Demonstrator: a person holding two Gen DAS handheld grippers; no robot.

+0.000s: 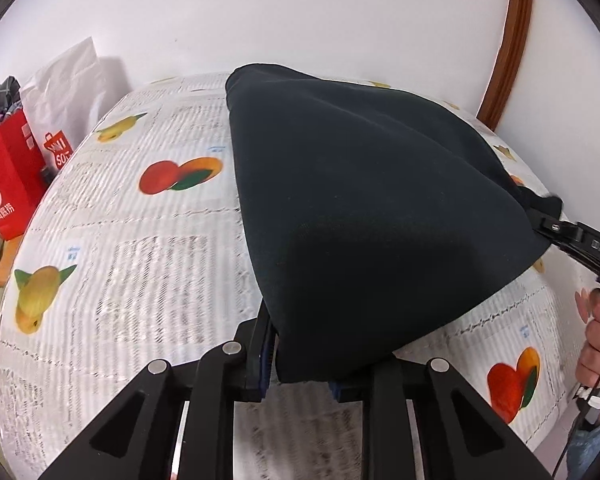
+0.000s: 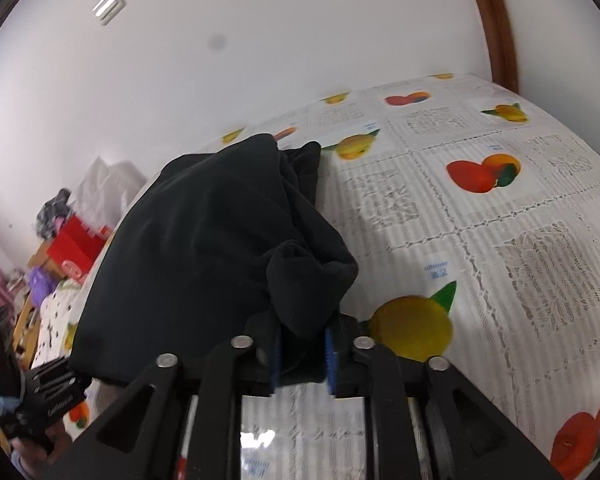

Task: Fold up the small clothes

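A black garment (image 1: 372, 208) hangs like a tent over the fruit-print tablecloth (image 1: 140, 264), lifted at two points. My left gripper (image 1: 300, 376) is shut on its near edge, and the cloth covers the blue pads (image 1: 266, 364). At the right edge of the left wrist view, my right gripper (image 1: 548, 222) holds the other corner up. In the right wrist view a bunched fold of the garment (image 2: 220, 240) fills the gap between the right gripper's (image 2: 302, 356) blue pads. The garment's far end rests on the table.
Red paper bags (image 1: 8, 184) and a white bag (image 1: 68, 80) stand beyond the table's left side. A wooden door frame (image 1: 508, 40) runs up the white wall behind. A person's hand (image 1: 596, 340) grips the right tool's handle. Tablecloth (image 2: 500, 220) lies bare to the right.
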